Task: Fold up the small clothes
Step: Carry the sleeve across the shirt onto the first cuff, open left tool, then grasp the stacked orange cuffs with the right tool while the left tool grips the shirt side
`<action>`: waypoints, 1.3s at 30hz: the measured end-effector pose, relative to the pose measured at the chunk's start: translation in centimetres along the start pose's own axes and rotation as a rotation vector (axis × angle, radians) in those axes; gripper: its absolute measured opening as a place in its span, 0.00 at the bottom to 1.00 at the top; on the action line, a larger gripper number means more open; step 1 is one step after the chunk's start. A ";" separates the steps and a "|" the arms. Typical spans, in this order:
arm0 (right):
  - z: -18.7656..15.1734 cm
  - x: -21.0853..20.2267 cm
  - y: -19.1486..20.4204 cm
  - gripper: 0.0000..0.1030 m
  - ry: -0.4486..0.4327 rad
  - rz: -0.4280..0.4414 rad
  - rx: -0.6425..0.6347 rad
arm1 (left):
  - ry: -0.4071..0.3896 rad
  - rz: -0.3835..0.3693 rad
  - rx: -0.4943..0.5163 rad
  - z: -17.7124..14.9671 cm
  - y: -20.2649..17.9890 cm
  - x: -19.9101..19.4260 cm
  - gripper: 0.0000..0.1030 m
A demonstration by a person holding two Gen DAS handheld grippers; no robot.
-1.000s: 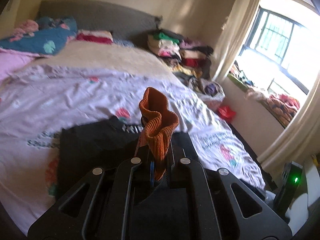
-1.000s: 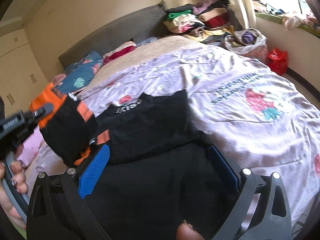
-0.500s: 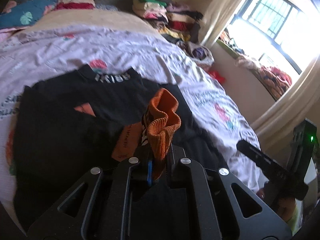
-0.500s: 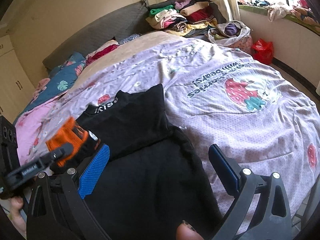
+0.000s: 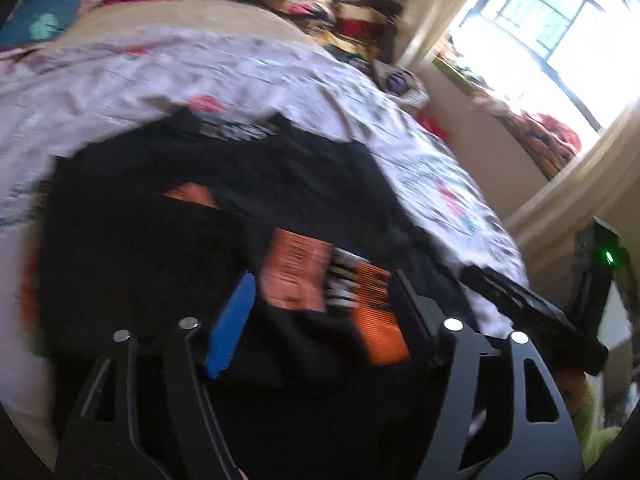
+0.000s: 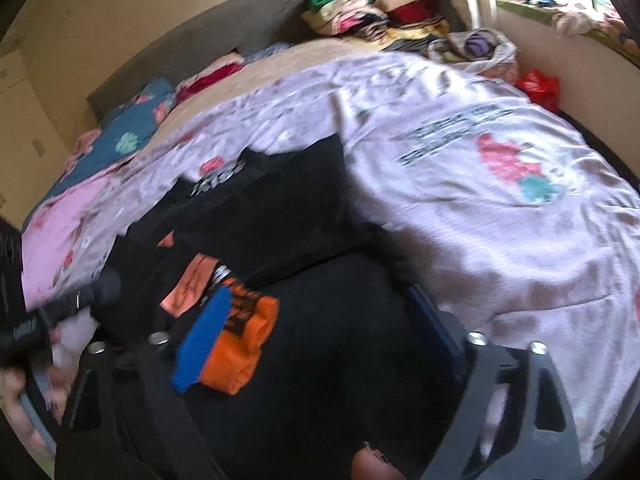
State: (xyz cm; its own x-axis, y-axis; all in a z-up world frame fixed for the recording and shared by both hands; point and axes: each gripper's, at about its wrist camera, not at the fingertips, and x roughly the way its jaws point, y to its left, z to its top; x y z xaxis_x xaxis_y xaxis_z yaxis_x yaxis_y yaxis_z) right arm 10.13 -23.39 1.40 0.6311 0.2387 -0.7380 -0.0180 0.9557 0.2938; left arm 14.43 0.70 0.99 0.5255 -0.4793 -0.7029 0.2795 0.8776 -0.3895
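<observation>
I see the bed [image 6: 460,168] first, with a lilac cover that carries strawberry prints and some lettering, and it fills most of both views. On its near part lies the black garment [image 6: 280,220], a top with white letters at the neck and orange cuffs. It is spread quite flat, and one sleeve is laid across the body, so that the orange cuff [image 5: 376,320] rests on the black cloth near the lower edge. From this I judge that the first fold, the sleeve turned inward, is done on one side. The other sleeve and the folding of the body in half are, as I think, not yet done, because the garment is wide and covers a large area of the bed.

Both pictures are blurred, so fine details I cannot read.

The left tongs [image 5: 320,312] are spread, with the blue pad on one side and the dark finger on the other, and nothing is between them; the cuff lies under them on the cloth. The right tongs [image 6: 320,320] are also spread wide and hold nothing, just above the lower part of the garment. A pile of clothes [image 6: 360,12] stands at the far corner of the bed.
</observation>
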 end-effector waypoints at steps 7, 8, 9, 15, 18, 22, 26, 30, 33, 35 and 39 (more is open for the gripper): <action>-0.6 3.8 3.6 0.68 0.076 0.056 -0.065 | -0.075 0.209 -0.135 1.5 8.0 -2.4 0.63; -0.8 4.4 3.9 0.64 0.088 0.054 -0.067 | -0.081 0.233 -0.155 1.6 9.2 -2.6 0.63; -1.0 5.0 4.2 0.53 0.101 0.054 -0.064 | -0.086 0.256 -0.169 1.7 10.1 -2.8 0.63; -1.0 4.5 5.3 0.13 0.034 0.134 -0.084 | -0.078 0.300 -0.282 1.5 14.8 -3.2 0.63; 0.1 3.0 6.5 0.12 -0.025 0.142 -0.154 | -0.066 0.253 -0.343 1.2 16.2 -2.8 0.63; 2.5 1.2 8.1 0.12 -0.097 0.144 -0.233 | -0.048 0.187 -0.363 0.9 16.5 -2.1 0.63; 5.1 0.0 9.6 0.12 -0.157 0.132 -0.302 | -0.026 0.161 -0.374 0.7 16.5 -1.0 0.63; 6.7 -0.4 9.9 0.12 -0.188 0.115 -0.336 | -0.035 0.157 -0.371 1.0 16.5 -0.8 0.63; 7.5 0.3 9.6 0.12 -0.184 0.087 -0.342 | -0.040 0.172 -0.370 1.1 16.5 -0.5 0.44; 7.8 1.0 9.3 0.12 -0.166 0.082 -0.326 | -0.035 0.178 -0.357 1.1 16.5 -0.1 0.20; 7.5 2.2 8.9 0.12 -0.148 0.067 -0.309 | -0.041 0.206 -0.327 1.3 16.1 -0.3 0.10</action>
State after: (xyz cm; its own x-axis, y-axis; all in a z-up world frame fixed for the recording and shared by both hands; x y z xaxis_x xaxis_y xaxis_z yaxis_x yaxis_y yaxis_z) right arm 17.22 -15.61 6.93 0.7257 0.2968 -0.6207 -0.2829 0.9511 0.1241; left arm 19.82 15.00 -4.34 0.5779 -0.2867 -0.7641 -0.1025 0.9034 -0.4165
